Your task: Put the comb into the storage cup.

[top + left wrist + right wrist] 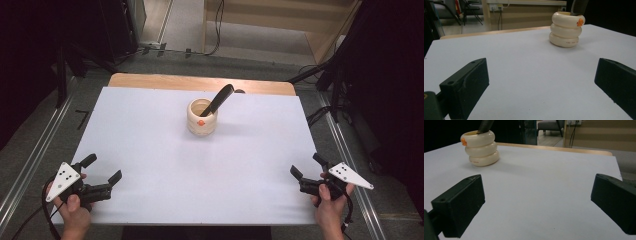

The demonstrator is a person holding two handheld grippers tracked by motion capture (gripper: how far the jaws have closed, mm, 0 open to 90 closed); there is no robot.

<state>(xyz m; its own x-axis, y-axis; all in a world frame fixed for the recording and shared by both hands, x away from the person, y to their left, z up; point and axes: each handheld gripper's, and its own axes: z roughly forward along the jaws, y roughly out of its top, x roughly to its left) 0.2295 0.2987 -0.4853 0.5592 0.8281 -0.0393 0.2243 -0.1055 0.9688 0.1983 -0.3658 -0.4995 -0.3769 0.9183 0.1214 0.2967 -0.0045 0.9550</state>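
A cream ribbed holder (202, 117) (566, 29) (480, 148) made of three stacked rings stands upright on the white table top (165, 155), toward the back middle. It bears a small orange mark (201, 122) on its front. A black utensil handle (220, 99) leans out of it to the right. My left gripper (103, 168) (541, 85) rests open near the front left corner, held by a hand. My right gripper (306, 165) (537, 205) is open near the front right edge. Both point toward the holder, far from it, with nothing between their jaws.
A wooden strip (200, 82) shows along the table's back edge. Dark stands (67, 60) and cables (320, 115) flank the table on the floor. A pale wooden counter (524, 12) stands behind. The white sheet lies bare between the grippers and the holder.
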